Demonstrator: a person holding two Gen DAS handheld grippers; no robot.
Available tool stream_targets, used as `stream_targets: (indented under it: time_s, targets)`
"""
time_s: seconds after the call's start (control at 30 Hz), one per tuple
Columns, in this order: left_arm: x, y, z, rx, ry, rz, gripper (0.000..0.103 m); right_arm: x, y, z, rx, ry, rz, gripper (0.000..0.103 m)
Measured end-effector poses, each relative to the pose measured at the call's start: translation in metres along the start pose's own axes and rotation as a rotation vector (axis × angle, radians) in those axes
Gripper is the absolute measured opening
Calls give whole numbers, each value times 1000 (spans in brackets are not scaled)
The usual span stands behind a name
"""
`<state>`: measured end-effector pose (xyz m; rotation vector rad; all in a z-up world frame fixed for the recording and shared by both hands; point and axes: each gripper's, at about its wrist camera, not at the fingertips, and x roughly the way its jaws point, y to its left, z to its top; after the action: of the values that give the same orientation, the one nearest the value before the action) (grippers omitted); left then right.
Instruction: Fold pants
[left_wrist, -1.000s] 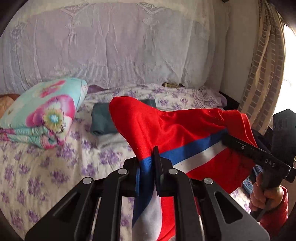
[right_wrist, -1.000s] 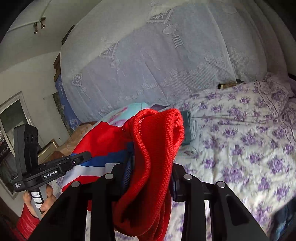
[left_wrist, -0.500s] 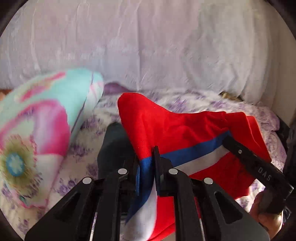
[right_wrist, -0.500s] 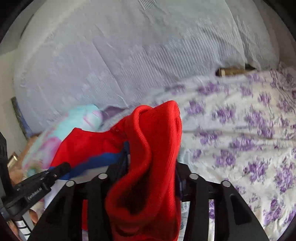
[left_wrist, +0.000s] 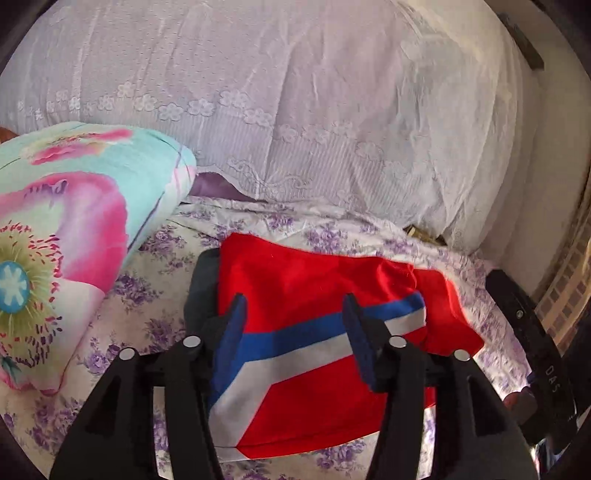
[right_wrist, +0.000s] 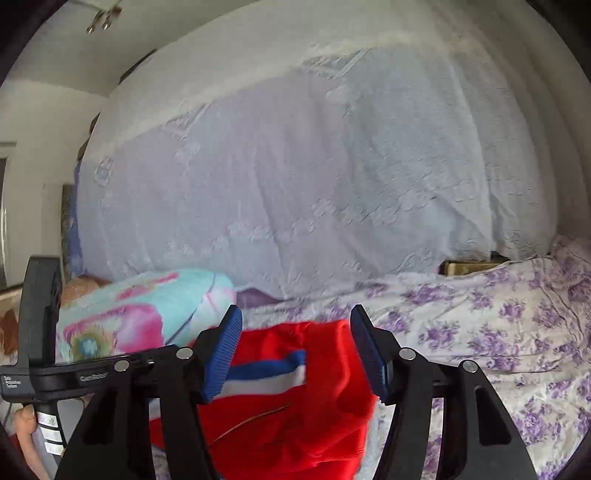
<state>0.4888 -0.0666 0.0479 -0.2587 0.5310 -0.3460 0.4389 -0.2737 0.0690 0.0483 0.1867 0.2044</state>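
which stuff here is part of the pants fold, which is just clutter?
Job: red pants; left gripper and right gripper, both opening, fingers clear of the cloth.
Lying about: floral quilt; dark folded garment under the pants; lace cover; bedsheet.

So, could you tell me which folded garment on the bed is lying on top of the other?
The red pants with the blue-and-white stripe; the dark grey garment shows only at their left edge.

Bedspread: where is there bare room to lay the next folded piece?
Free: the floral bedspread right of the red pants, up to the white lace cover. Crowded: left side, where the flowered quilt and a dark garment flank the pants.
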Motion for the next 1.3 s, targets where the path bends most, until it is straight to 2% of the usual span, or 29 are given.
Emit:
stream_targets:
  time_s: [0.03,0.07,0.1,0.13,0.2,0.3,0.43,0.53,0.63,0.7,0.73,0.77,0.9,1.0,1.07,1.13,1.2,1.3]
  targets:
    - [13,-5,-7,37,34,32,56,16,3,-8,-19,83,-5,60]
    - [29,-7,-15,71,76,85,60,34,2,-18,-28,170,-46,61]
    - [41,-6,-21,95,100,129,64,45,-1,-29,-41,214,-83,62]
    - [44,0,-27,89,85,131,69,48,-4,-36,-66,217,-135,63]
    - [41,5,-24,47,91,108,68,46,-8,-35,-49,216,-114,63]
    - [24,7,-18,13,43,124,67,24,-12,-20,44,124,-33,62]
    - [3,3,-15,23,9,189,70,1,-6,-11,38,51,-81,63]
    - [-21,-3,-23,19,-11,252,85,-23,-7,-18,79,66,-74,68]
    - [-53,-11,-46,43,-3,272,86,-52,-4,-32,94,101,-77,72]
    - [-79,-19,-62,82,-15,337,87,-76,-2,-43,113,124,-74,73]
    - [-93,-22,-70,88,-20,359,91,-89,0,-48,123,139,-71,73]
    - [-107,-25,-79,97,-22,364,95,-103,2,-51,135,141,-71,73]
    - [-154,-40,-97,114,-41,376,98,-164,13,-50,192,105,-44,74]
    - [-183,-54,-108,163,-60,344,98,-206,30,-36,145,23,-44,87]
    - [-196,-65,-107,202,-95,363,98,-229,42,-21,88,-44,-72,95]
    - [-202,-76,-101,224,-116,374,98,-240,54,-4,46,-88,-123,97]
    - [-205,-85,-95,245,-125,362,98,-239,63,10,15,-94,-179,98]
    - [-204,-86,-100,273,-119,358,98,-233,65,11,30,-102,-176,99]
